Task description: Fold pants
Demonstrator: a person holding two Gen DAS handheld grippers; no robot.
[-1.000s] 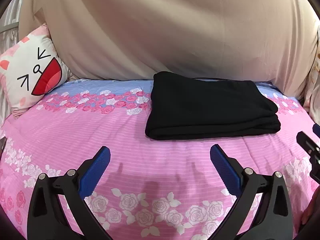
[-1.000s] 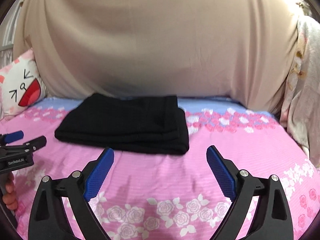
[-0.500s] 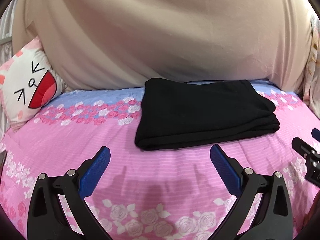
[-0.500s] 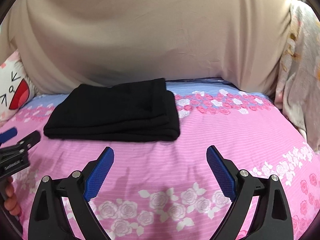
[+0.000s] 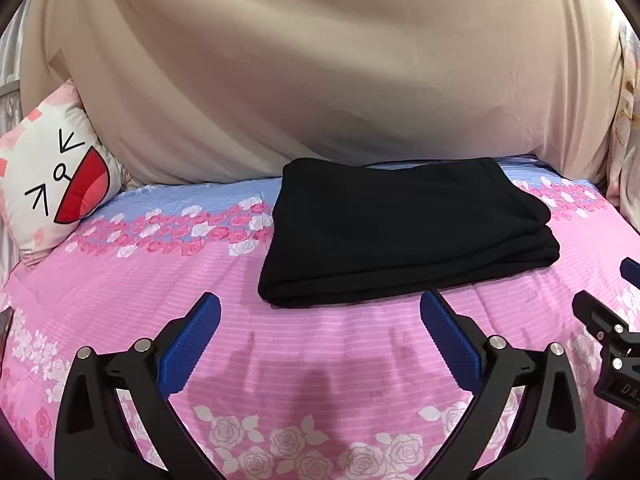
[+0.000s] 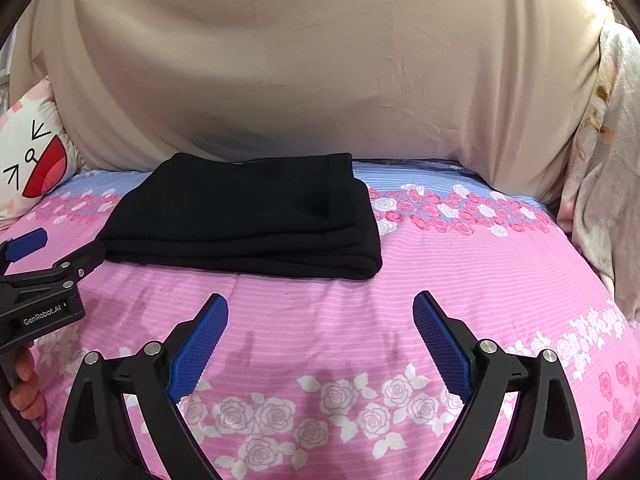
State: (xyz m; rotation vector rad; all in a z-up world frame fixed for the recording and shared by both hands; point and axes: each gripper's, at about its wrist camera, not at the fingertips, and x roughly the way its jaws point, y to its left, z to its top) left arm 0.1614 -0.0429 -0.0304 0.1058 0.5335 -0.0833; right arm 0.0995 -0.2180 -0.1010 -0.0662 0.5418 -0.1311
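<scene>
The black pants [image 5: 404,232] lie folded into a flat, layered rectangle on the bed [image 5: 160,280], toward its far side, just in front of the beige draped cloth [image 5: 320,72]. The left claw [image 5: 320,316] hovers over the pink rose-print sheet just short of the pants' near edge, its blue pads spread wide and holding nothing. The right claw [image 6: 320,312] hangs likewise, wide apart and empty, near the pants' right corner. A cartoon-face pillow [image 5: 52,176] sits at the bed's left. Fingers [image 6: 24,392], probably the person's left hand, grip the left handle.
</scene>
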